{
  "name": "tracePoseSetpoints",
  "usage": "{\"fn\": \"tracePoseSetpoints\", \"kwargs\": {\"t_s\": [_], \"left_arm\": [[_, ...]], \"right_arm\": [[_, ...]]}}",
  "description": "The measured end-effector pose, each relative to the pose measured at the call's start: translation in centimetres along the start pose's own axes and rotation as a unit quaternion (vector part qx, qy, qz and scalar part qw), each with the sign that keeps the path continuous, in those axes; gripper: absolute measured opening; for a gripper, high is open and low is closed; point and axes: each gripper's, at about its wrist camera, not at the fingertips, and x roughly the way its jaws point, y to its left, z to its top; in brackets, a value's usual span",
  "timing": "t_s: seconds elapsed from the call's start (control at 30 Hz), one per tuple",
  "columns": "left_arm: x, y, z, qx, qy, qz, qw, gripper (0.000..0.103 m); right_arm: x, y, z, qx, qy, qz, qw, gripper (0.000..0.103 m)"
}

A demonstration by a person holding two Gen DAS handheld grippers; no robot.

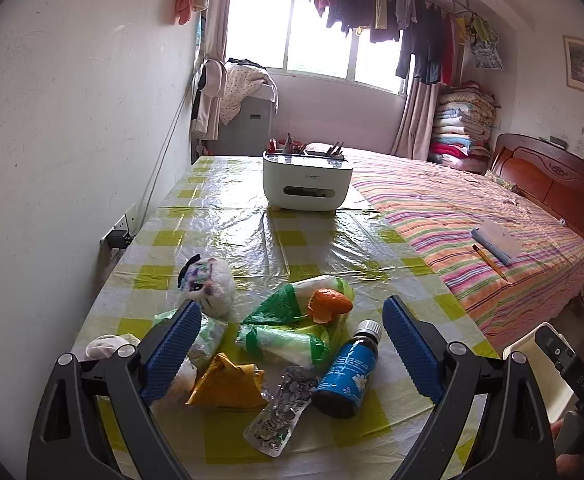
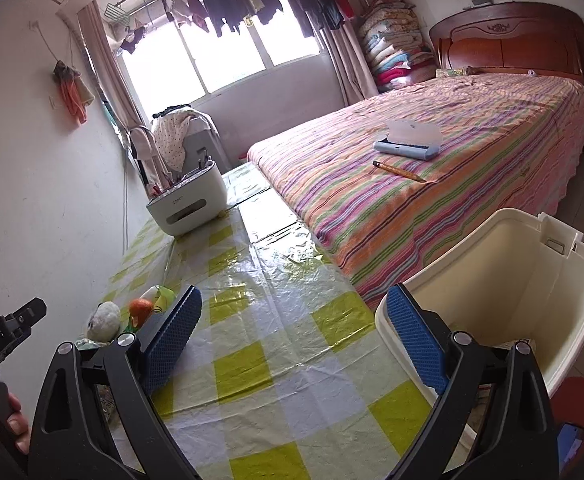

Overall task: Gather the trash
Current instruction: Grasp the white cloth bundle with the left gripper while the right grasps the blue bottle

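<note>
Left wrist view: the left gripper (image 1: pixel 292 348) hovers low over a heap of trash on the counter (image 1: pixel 227 216), fingers wide apart and holding nothing. Between them lie a blue bottle (image 1: pixel 348 372) on its side, a yellow wrapper (image 1: pixel 227 386), a foil sachet (image 1: pixel 279 412) and green-and-white bags (image 1: pixel 292 332) with an orange peel (image 1: pixel 328 304) on top. A crumpled wad (image 1: pixel 211 286) sits just beyond the left finger. The litter is bunched at the near end, apparently for easy reach; the gripper points forward and slightly down, seemingly lining up on the bottle or wrappers.

Right wrist view: the right gripper (image 2: pixel 294 344) is also spread and empty, held above bare counter. A cream bin (image 2: pixel 564 292) stands beside the counter's edge, just by the right finger, probably stationed to receive the trash. The peel and wad show far left.
</note>
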Motion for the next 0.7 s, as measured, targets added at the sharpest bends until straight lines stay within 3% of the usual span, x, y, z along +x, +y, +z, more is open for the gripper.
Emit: {"fn": "tracePoseSetpoints", "kwargs": {"t_s": [0.2, 0.4, 0.7], "left_arm": [[-1.0, 5.5, 0.4, -0.041, -0.008, 0.049, 0.9980, 0.089], [-0.3, 10.9, 0.5, -0.068, 0.009, 0.093, 0.9933, 0.089], [3.1, 16.0, -0.9, -0.108, 0.090, 0.073, 0.9874, 0.089]], "right_arm": [[1.8, 4.1, -1.2, -0.034, 0.046, 0.044, 0.997, 0.092], [4.2, 9.1, -2.5, -0.079, 0.103, 0.076, 0.989, 0.092], [9.0, 14.1, -4.2, -0.098, 0.190, 0.089, 0.973, 0.092]]}}
